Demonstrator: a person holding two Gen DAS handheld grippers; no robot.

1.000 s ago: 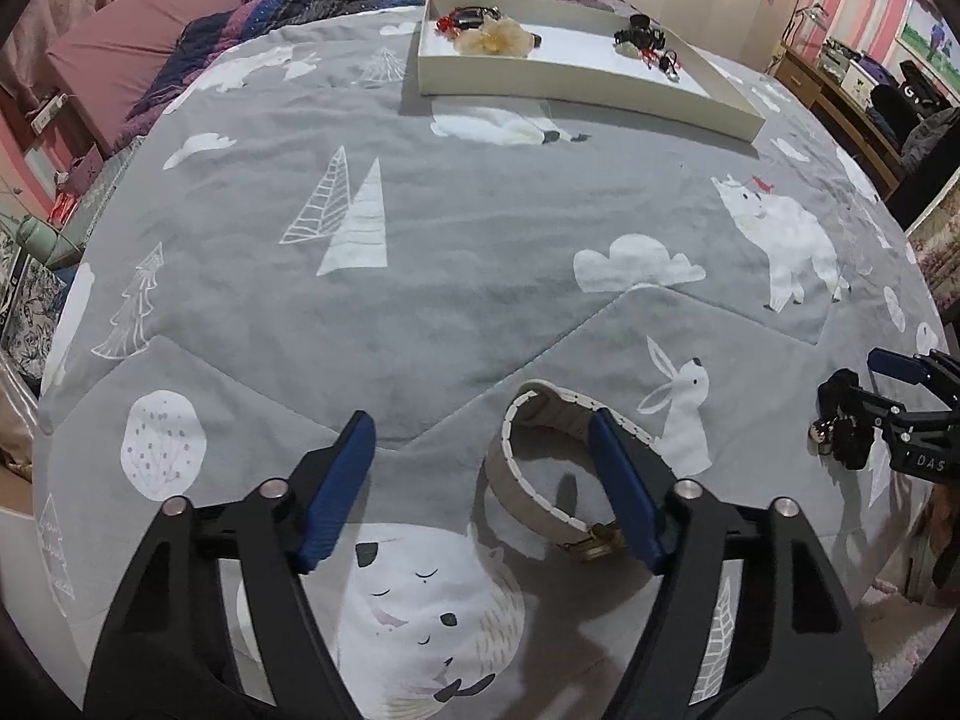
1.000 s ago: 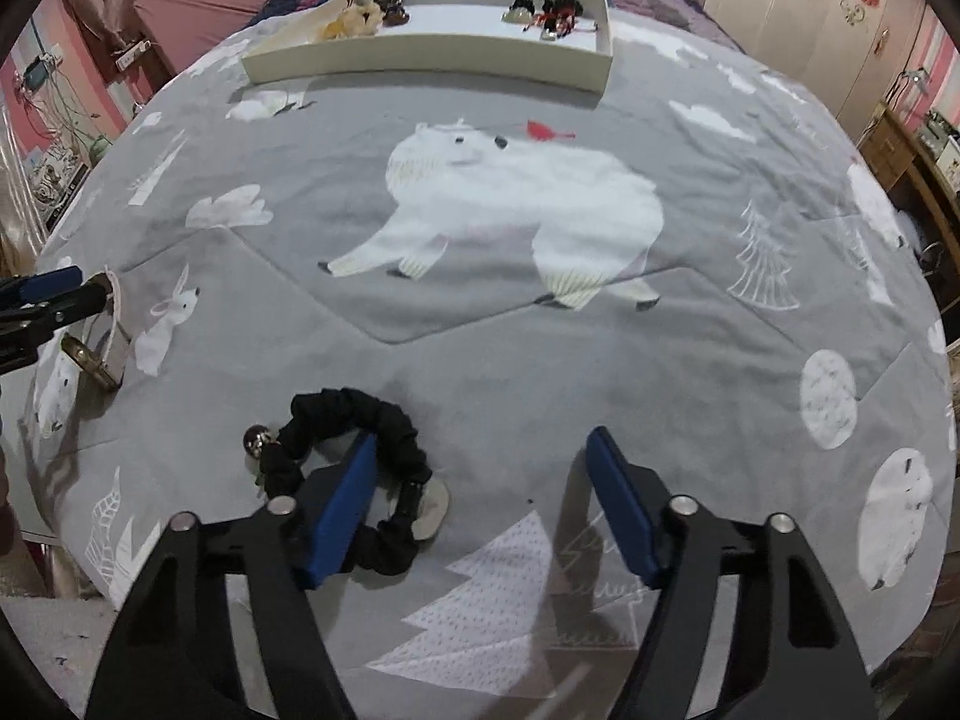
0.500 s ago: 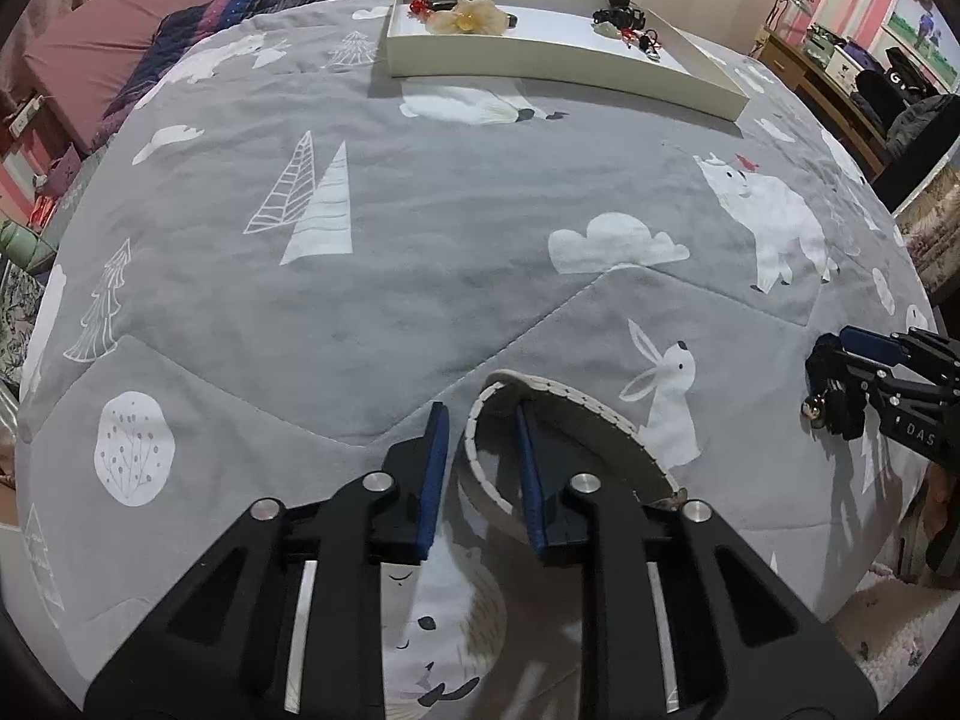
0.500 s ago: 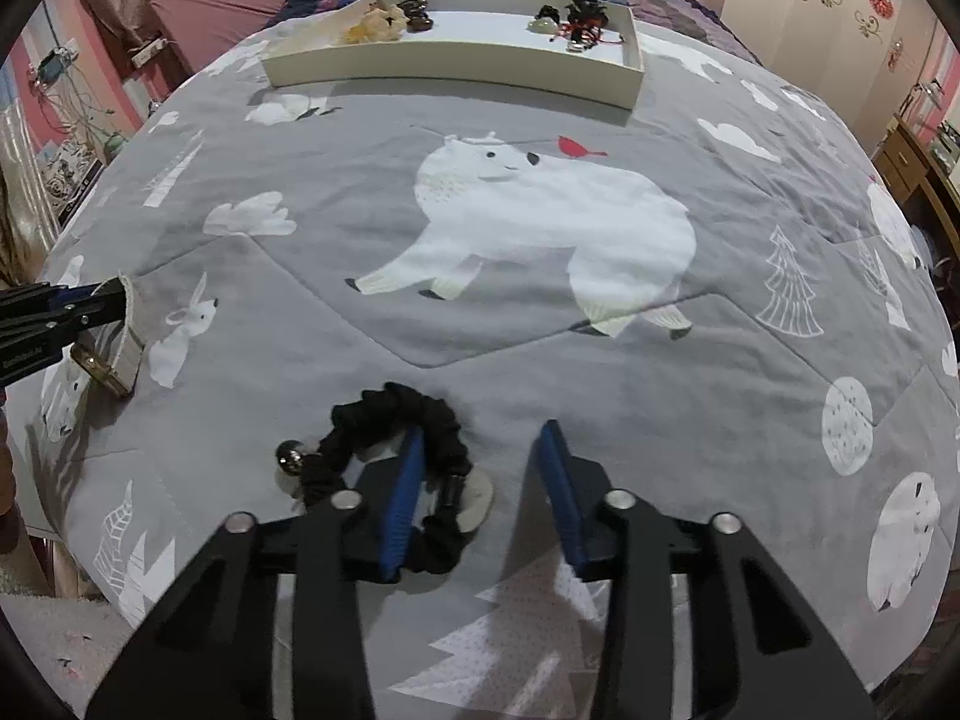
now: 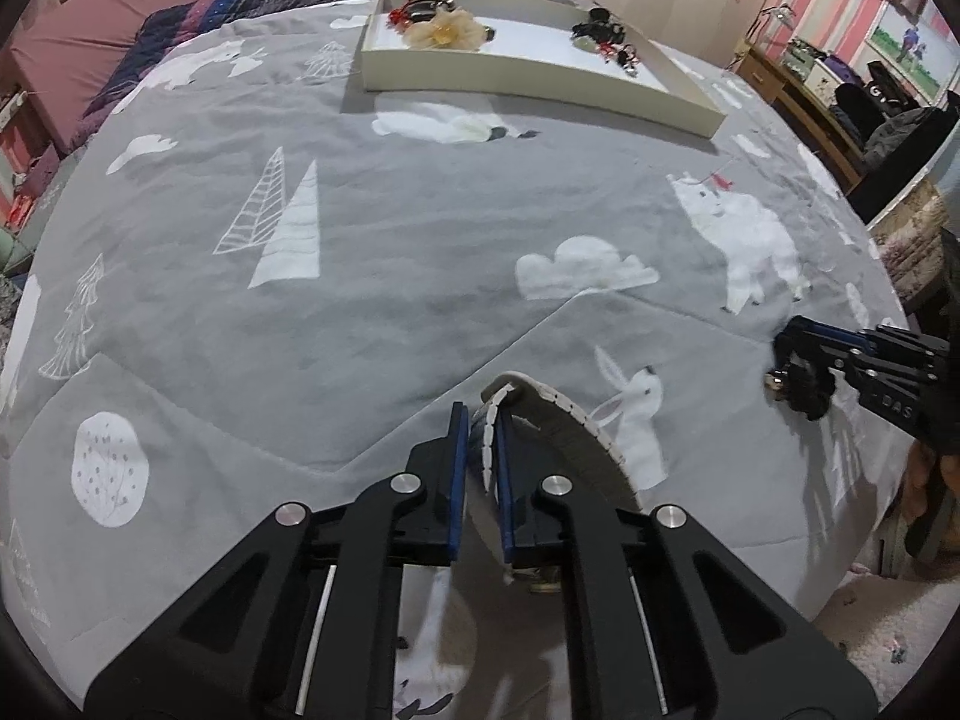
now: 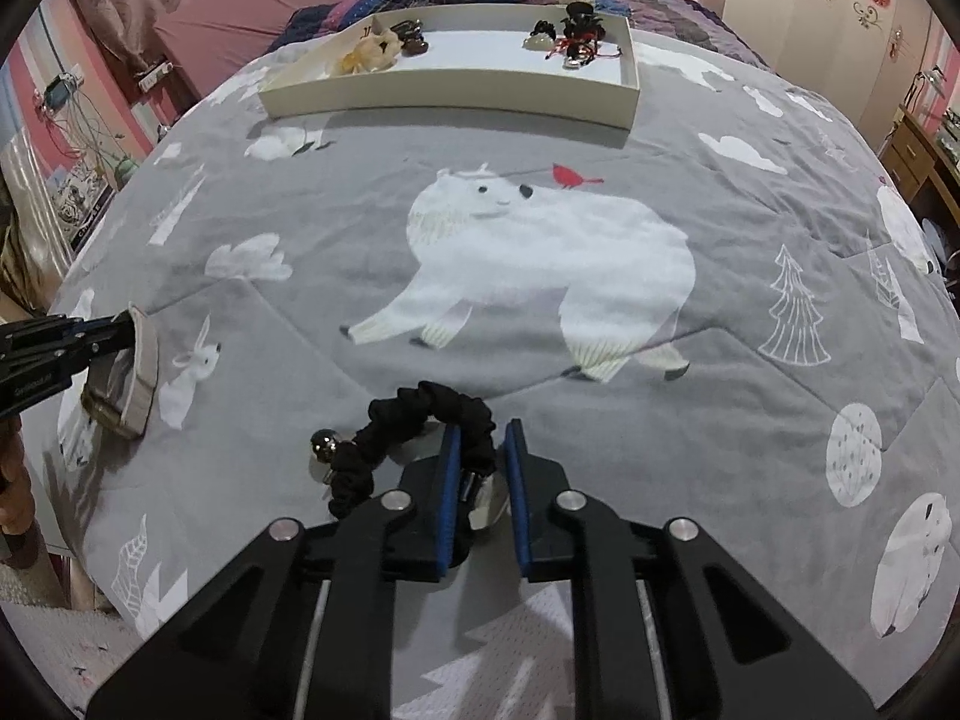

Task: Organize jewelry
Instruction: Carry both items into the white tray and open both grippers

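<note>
L tongs are seen clamped on a beige band w/ white ribbed edge; one side of the loop is pinched between the blue pads, the rest curves out to the right over a rabbit print on the grey quilt. A brass-coloured buckle on the band is partly hidden under the right finger. From the R wrist view the same band is seen at far left, held at the tip of the L tongs, its lower end near or on the quilt; which cannot be told.

R tongs are closed on a black scrunchie: the fabric ring is gripped at its right side between the blue pads, w/ the loop arching left. A small metal ball is attached at the ring's left end. From the L wrist view the scrunchie is seen at far right, in the R tongs.

A cream tray is set at the far side of the bed, well apart from both tongs. Inside it, a pale fabric flower & dark pieces lie at the left end; a black and red cluster lies towards the right end. A large polar bear print is spread between tray and R tongs.
</note>
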